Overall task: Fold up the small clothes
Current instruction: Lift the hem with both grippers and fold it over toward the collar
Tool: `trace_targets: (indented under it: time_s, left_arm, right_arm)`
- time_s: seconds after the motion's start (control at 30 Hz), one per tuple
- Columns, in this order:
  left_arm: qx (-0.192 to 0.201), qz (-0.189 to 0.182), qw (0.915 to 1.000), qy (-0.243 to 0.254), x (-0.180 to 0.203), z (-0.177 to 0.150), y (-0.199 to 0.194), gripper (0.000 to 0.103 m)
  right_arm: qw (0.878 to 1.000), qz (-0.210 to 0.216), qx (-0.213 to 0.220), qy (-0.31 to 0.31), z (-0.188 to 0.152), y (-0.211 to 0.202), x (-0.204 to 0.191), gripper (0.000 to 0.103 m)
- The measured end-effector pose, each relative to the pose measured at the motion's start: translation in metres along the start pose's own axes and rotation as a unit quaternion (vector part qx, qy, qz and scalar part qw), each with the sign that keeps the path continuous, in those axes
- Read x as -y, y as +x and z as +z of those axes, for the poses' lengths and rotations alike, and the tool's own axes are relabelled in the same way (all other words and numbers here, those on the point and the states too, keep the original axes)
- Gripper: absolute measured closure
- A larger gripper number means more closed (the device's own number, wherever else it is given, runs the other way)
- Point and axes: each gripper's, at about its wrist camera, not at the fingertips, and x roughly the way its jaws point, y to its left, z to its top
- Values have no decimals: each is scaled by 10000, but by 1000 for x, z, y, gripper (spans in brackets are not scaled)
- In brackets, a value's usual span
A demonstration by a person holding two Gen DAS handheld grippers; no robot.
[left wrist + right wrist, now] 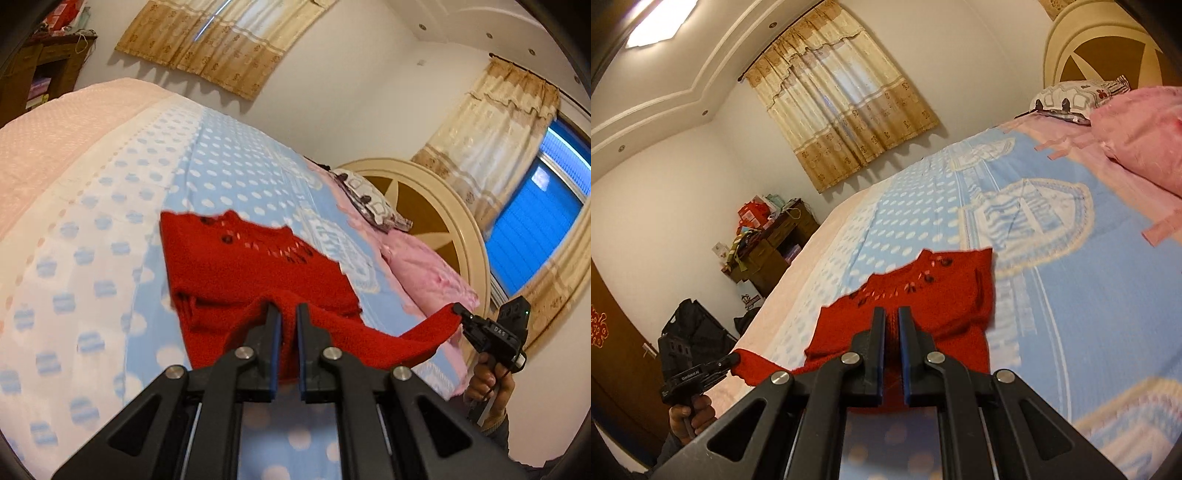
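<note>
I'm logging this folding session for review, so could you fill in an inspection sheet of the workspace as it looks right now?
Surface: bed with blue and white polka-dot bedspread.
Job's things: red knitted sweater, far part lying on the bedspread, near edge lifted.
Clutter: pink pillow; patterned white pillow.
Grippers: left tongs shut on the sweater's edge; right tongs shut on it too.
Cables: nothing seen.
Surroundings: beige patterned curtains; dark wooden cabinet piled with boxes; round cream headboard.

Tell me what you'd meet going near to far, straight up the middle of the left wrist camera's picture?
left gripper → red knitted sweater → blue dotted bedspread → patterned curtain.
</note>
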Motion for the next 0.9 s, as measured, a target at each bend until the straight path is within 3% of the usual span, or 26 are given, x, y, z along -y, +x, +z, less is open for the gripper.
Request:
trace_targets:
  time_s: [0.4, 0.9]
  left_arm:
    - [-143, -93, 9997, -196, -26, 57, 66, 96]
    - [-401, 170, 9979, -471, -68, 90, 121, 96]
  right_arm:
    - [9985, -471, -251, 106, 49, 88, 23, 97]
    - [9936, -977, -535, 163, 90, 173, 54, 97]
